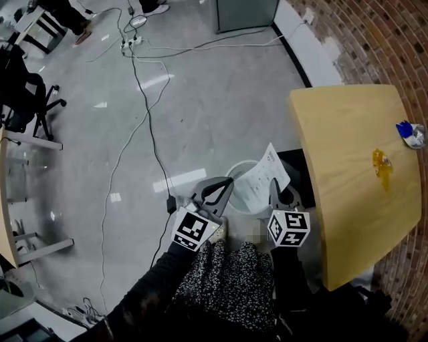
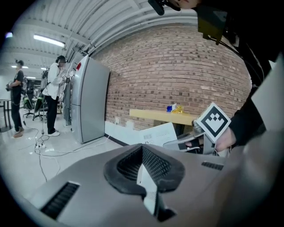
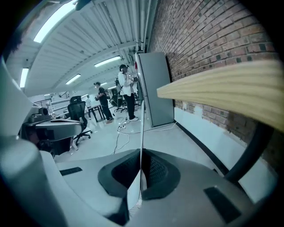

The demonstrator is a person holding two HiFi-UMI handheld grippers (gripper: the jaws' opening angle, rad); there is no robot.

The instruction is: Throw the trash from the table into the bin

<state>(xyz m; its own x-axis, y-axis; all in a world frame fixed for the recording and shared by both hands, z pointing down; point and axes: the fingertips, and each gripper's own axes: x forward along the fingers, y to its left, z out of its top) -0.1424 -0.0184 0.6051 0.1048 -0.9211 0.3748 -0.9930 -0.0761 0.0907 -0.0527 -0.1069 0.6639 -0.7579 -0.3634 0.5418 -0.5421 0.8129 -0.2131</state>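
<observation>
My right gripper [image 1: 274, 188] is shut on a white printed sheet of paper [image 1: 262, 179], which hangs over the round white bin [image 1: 235, 175] on the floor by the table's near-left corner. In the right gripper view the sheet [image 3: 142, 111] rises edge-on from the shut jaws [image 3: 142, 156]. My left gripper [image 1: 223, 184] hovers at the bin's left rim, its jaws shut [image 2: 143, 151] with nothing seen between them. On the wooden table [image 1: 348, 167] lie a yellow wrapper [image 1: 381, 164] and a blue-and-white wrapper [image 1: 410, 133].
Cables [image 1: 144, 100] run across the grey floor to a power strip [image 1: 128, 44]. A grey cabinet [image 1: 244, 13] stands at the far wall, and an office chair [image 1: 27, 100] at the left. Two people [image 2: 55, 95] stand far off. A brick wall [image 1: 374, 40] lies behind the table.
</observation>
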